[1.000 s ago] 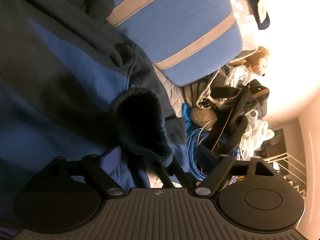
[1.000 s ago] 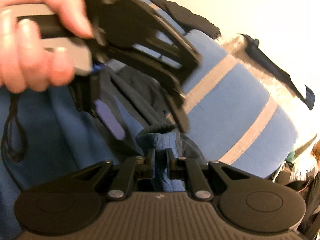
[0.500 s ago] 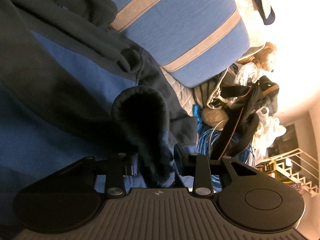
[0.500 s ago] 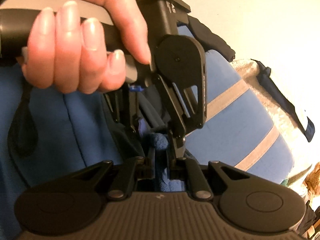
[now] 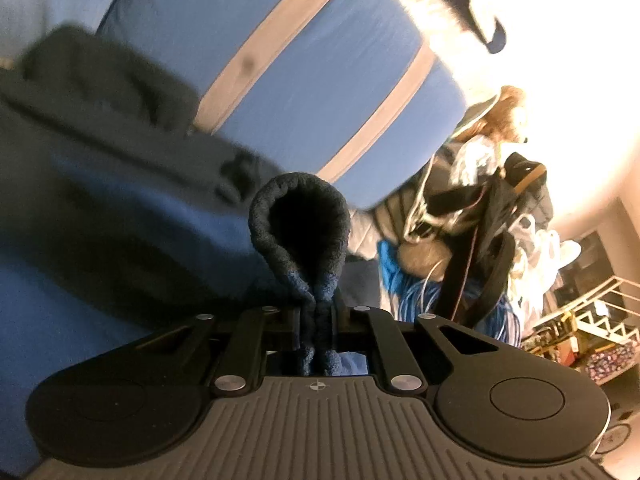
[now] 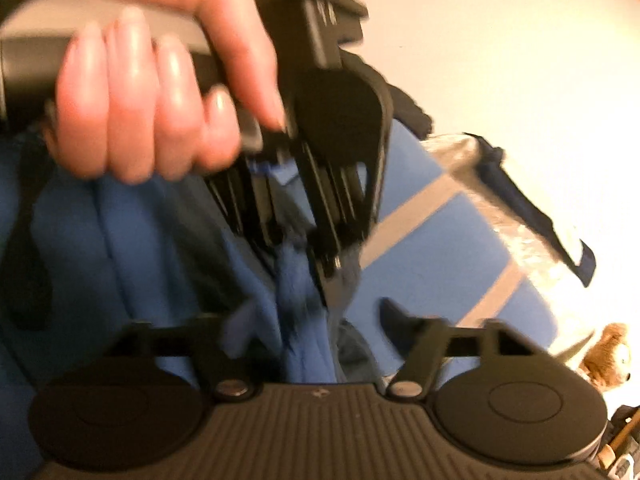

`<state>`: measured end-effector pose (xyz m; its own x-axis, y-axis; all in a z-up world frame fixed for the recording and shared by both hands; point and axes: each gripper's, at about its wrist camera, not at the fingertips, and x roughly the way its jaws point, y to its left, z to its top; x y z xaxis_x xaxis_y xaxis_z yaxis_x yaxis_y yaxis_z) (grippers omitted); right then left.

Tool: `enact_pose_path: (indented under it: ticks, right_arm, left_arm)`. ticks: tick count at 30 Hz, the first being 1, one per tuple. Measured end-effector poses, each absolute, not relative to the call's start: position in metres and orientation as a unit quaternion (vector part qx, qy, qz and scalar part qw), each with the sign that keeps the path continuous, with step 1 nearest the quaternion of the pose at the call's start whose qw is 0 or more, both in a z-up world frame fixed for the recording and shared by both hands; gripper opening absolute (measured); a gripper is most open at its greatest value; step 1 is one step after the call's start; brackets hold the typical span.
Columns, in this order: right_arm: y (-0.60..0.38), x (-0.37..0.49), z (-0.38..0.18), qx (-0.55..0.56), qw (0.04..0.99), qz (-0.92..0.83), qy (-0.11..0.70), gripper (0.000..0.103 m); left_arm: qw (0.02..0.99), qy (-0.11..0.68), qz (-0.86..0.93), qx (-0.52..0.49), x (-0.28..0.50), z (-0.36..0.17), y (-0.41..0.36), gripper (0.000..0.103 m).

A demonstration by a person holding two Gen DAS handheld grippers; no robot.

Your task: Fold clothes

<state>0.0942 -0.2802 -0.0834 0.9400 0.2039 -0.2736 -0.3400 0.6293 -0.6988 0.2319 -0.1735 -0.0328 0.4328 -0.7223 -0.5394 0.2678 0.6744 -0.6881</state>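
A blue and dark grey fleece top [image 5: 60, 320] lies spread out, blurred in both views. My left gripper [image 5: 318, 316] is shut on the dark sleeve cuff [image 5: 300, 220], which loops up in front of its fingers. In the right wrist view a hand [image 6: 140, 100] holds that left gripper [image 6: 328, 268] just ahead, its tips buried in fabric. My right gripper [image 6: 312, 316] stands open, jaws spread wide. A fold of the blue fleece [image 6: 300, 304] still hangs between them, ungripped.
Behind the garment lies a blue pillow with tan stripes [image 5: 320, 80] [image 6: 440, 248]. To the right are a teddy bear [image 5: 508, 116] [image 6: 608, 356], a heap of bags and blue cables [image 5: 480, 240] and a white stair rail [image 5: 592, 312].
My left gripper went from open to shut on the sleeve cuff and lifted it. My right gripper, shut on the blue fold before, has opened and let it go.
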Motion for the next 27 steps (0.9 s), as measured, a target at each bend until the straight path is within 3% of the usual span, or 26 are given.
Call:
enact_pose_path:
  ticks: [9,21,27]
  right_arm:
    - [-0.339,0.134,-0.122,-0.357,0.920,-0.019,0.158,0.083]
    - [-0.442,0.193,-0.096,-0.114,0.953,-0.042,0.276,0.085]
    - [-0.469,0.222,-0.056,-0.023,0.965,-0.026,0.261,0.097]
  left_arm:
    - [0.835,0.347,-0.325,-0.277,0.228,0.015,-0.142,0.012]
    - [0.837,0.256,-0.332,-0.352,0.229,0.055,-0.112,0.012]
    - [0.860,0.212,-0.312,-0.344,0.222,0.083,-0.112,0.012]
